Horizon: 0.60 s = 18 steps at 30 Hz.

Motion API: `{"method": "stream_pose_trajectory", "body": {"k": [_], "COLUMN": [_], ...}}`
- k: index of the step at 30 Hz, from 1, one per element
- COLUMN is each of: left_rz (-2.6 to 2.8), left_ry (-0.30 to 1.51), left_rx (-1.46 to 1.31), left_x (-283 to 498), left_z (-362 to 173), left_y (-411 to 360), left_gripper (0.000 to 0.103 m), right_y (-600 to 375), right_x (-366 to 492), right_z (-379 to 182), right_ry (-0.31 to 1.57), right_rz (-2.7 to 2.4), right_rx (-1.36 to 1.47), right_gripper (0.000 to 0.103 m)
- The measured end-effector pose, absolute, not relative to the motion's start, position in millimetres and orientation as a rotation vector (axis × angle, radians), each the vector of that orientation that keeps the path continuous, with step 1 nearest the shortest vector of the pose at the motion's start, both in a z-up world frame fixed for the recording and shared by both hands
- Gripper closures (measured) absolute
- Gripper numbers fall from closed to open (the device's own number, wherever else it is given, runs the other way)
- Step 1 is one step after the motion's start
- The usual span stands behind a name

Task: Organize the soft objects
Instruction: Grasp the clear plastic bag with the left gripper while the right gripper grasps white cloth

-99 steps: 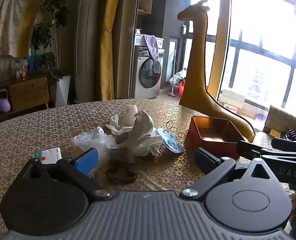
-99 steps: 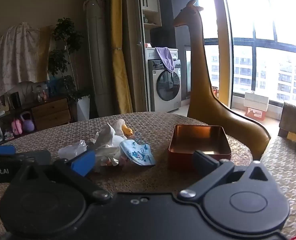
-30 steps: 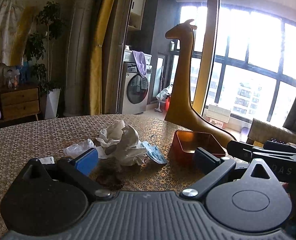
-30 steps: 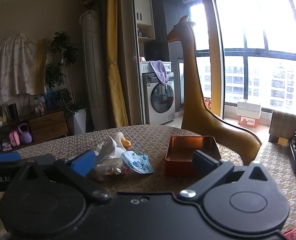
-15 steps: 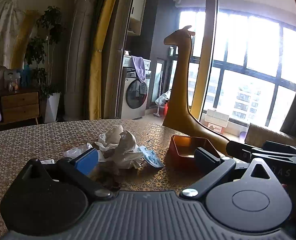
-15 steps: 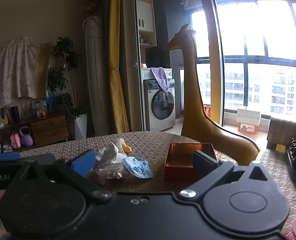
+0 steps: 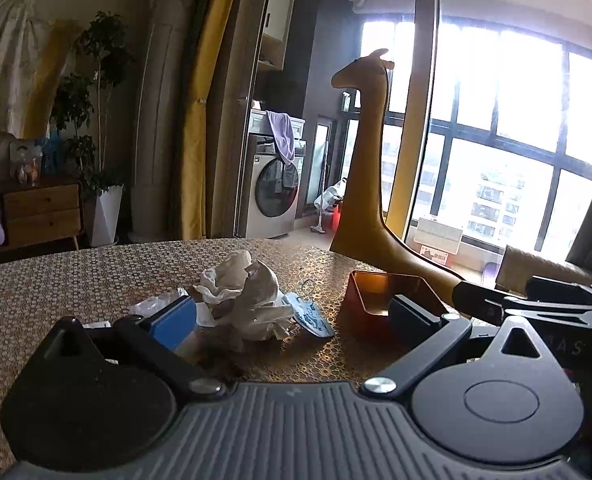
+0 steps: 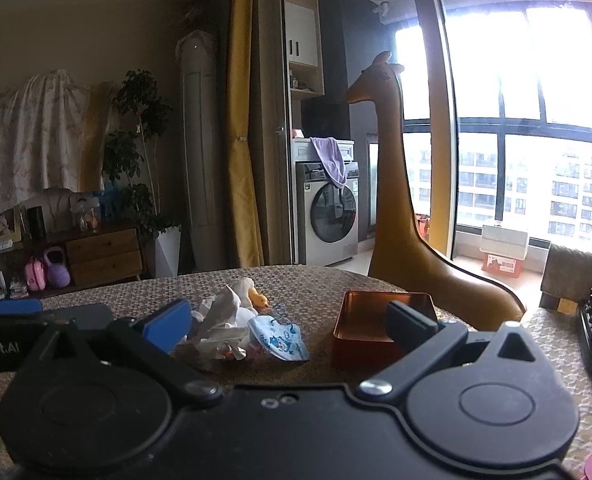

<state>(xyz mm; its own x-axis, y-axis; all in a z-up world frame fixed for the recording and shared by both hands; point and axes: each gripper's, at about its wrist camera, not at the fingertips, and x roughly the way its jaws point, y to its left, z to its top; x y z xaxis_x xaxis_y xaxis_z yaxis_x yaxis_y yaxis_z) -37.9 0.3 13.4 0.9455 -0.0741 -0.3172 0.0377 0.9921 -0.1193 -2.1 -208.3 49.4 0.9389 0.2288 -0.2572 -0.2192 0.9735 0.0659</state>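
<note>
In the left wrist view, a round table [image 7: 56, 276] with a honeycomb pattern is seen, with a washing machine [image 7: 274, 192] and a tall giraffe figure [image 7: 365, 168] behind it. The left gripper [image 7: 296, 314] is held spread wide and empty; a crumpled white cloth [image 7: 244, 292] lies just beyond it, left of the red tin [image 7: 383, 292].

In the right wrist view, the right gripper [image 8: 292, 320] is likewise spread and empty. The cloth [image 8: 226, 320], a toy duck [image 8: 252, 294] and a blue-printed face mask [image 8: 282, 342] are piled left of the tin [image 8: 369, 322].

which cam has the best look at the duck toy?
Right wrist. The white duck toy shows its yellow bill and body behind the crumpled white cloth. In the left wrist view the same cloth hides it; no duck is identifiable there.
</note>
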Motion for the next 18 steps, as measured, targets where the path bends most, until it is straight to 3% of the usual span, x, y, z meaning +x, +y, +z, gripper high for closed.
{"method": "stream_pose_trajectory", "body": {"k": [18], "left_rz": [0.027], "left_ry": [0.518], "left_rx": [-0.172], "left_x": [66.0], "left_z": [-33.1], "left_y": [61.9], "left_gripper": [0.0], "right_y": [-193.9], "right_x": [108.3], "right_z": [21.8], "right_ry": [0.402], "right_rz": [0.381], "right_rx": [-0.034], "right_gripper": [0.001]}}
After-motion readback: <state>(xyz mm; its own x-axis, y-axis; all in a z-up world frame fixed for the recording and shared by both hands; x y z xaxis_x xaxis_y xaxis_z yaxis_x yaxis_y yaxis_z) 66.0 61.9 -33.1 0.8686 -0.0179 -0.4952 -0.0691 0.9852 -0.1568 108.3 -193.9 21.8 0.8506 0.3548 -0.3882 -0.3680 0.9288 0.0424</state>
